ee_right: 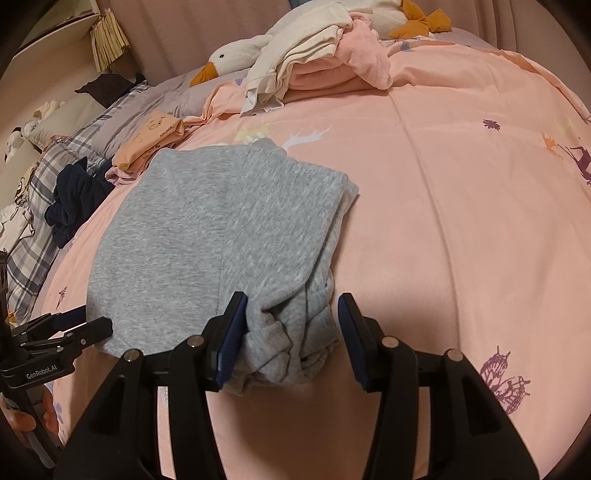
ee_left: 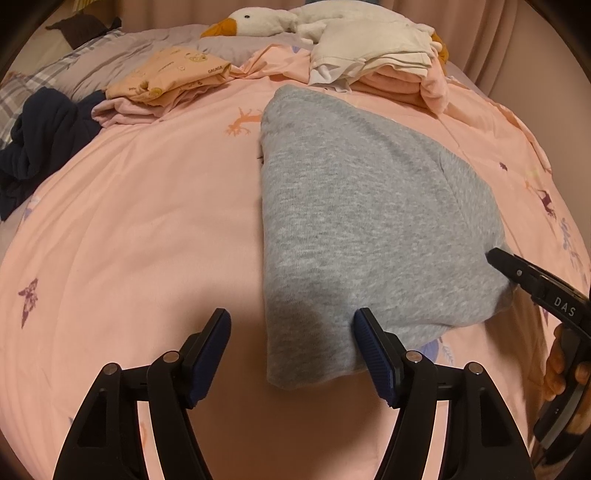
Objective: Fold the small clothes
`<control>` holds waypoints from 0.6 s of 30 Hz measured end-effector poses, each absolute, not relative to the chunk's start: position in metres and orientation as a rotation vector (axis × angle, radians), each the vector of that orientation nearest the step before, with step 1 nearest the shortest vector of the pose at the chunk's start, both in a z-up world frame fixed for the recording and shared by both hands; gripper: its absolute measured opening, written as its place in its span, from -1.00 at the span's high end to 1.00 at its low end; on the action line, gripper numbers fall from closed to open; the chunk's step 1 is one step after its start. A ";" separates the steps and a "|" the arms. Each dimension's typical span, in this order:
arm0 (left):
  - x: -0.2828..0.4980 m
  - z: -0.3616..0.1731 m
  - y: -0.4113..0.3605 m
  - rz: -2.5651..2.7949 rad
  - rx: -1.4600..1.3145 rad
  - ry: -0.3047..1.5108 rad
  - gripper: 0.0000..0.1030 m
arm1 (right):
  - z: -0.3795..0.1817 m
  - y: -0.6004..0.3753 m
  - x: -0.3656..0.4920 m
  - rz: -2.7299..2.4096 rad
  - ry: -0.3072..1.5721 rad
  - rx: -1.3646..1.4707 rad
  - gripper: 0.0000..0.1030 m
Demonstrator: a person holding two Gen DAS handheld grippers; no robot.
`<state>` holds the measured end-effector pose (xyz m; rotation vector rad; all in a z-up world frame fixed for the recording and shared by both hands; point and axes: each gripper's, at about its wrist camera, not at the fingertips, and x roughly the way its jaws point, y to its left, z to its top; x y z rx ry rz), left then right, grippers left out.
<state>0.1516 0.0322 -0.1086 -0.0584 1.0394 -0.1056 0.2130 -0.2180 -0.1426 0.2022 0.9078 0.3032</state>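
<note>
A folded grey garment (ee_left: 354, 221) lies flat on the pink bed sheet (ee_left: 129, 240). My left gripper (ee_left: 291, 354) is open at its near left corner: the right pad rests on the cloth edge, the left pad stands clear over the sheet. In the right wrist view the grey garment (ee_right: 221, 229) ends in a bunched corner that sits between the fingers of my right gripper (ee_right: 291, 332). Its left pad touches the cloth and its right pad stands just off it, so the gripper is open. Each gripper shows at the edge of the other's view: the right gripper (ee_left: 517, 273) and the left gripper (ee_right: 74, 326).
At the back lie a stack of folded cream and pink clothes (ee_left: 380, 62) and a white goose plush (ee_left: 258, 20). An orange printed garment (ee_left: 170, 75) and a crumpled navy garment (ee_left: 44, 136) lie at the left. A person's hand (ee_left: 561, 373) holds the right gripper.
</note>
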 end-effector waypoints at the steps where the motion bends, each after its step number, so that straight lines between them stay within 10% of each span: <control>1: 0.152 -0.109 0.032 -0.105 -0.057 1.040 -0.34 | -0.143 -0.218 0.213 0.303 0.908 0.202 0.04; 18: 0.146 -0.102 0.039 -0.091 -0.058 1.040 -0.34 | -0.146 -0.224 0.209 0.298 0.912 0.224 -0.03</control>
